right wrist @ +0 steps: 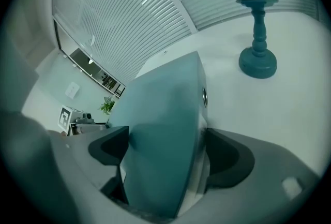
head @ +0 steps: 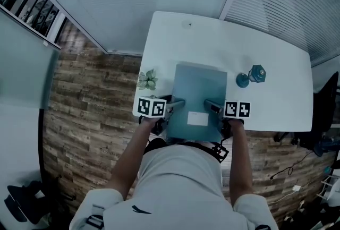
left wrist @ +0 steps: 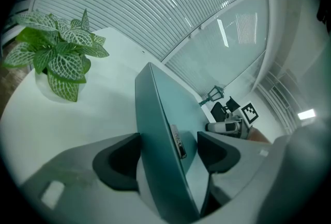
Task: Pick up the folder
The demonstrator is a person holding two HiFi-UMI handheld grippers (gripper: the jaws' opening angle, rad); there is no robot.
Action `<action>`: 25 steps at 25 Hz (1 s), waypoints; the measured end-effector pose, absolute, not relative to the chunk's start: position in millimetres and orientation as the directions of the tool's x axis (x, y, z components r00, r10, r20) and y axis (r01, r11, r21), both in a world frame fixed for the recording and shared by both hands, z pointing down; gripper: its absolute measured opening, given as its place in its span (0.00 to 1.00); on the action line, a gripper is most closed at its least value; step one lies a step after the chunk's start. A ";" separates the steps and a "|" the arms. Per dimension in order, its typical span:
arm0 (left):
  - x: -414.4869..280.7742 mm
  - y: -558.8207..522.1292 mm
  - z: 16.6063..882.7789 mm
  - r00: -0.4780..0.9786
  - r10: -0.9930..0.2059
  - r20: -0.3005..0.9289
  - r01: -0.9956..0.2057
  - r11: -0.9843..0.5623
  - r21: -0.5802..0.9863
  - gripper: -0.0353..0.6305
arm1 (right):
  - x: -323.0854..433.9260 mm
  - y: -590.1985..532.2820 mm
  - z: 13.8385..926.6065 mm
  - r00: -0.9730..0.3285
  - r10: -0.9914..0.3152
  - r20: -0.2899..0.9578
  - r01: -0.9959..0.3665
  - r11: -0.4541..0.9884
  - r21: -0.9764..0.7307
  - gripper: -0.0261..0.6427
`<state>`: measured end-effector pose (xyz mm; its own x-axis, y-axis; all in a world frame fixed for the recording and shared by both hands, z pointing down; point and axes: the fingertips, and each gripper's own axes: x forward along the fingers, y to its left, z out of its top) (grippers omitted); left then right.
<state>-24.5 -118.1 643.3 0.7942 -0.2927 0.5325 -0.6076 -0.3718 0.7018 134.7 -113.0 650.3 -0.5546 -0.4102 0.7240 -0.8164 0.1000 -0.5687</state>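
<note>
A teal folder (head: 200, 99) with a white label lies flat at the near edge of the white table (head: 276, 72). My left gripper (head: 178, 102) straddles its near left corner. In the left gripper view the folder (left wrist: 155, 124) stands edge-on between the jaws: one pad lies close against it and a narrow gap shows at the other. My right gripper (head: 211, 103) straddles the near right corner. There the folder (right wrist: 165, 114) fills most of the space between the widely spread jaws, which do not visibly press on it.
A small potted plant (head: 147, 80) stands just left of the folder, close to my left gripper. A teal lantern-shaped ornament (head: 252, 76) stands to the right of the folder. Past the table's near edge lies a wooden floor (head: 90, 112).
</note>
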 end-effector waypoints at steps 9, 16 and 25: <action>-25.3 -118.4 642.0 0.791 -0.308 0.529 -0.612 -0.376 0.696 0.59 | 133.6 -112.2 646.6 -0.530 -0.524 0.667 -0.818 0.109 -0.564 0.74; -26.2 -119.2 641.7 0.778 -0.399 0.486 -0.622 -0.380 0.684 0.59 | 132.4 -107.9 637.9 -0.501 -0.609 0.615 -0.825 0.120 -0.553 0.73; -36.0 -126.0 607.9 0.774 -0.553 0.307 -0.570 -0.400 0.718 0.59 | 129.5 -110.8 599.9 -0.498 -0.736 0.460 -0.833 0.257 -0.491 0.73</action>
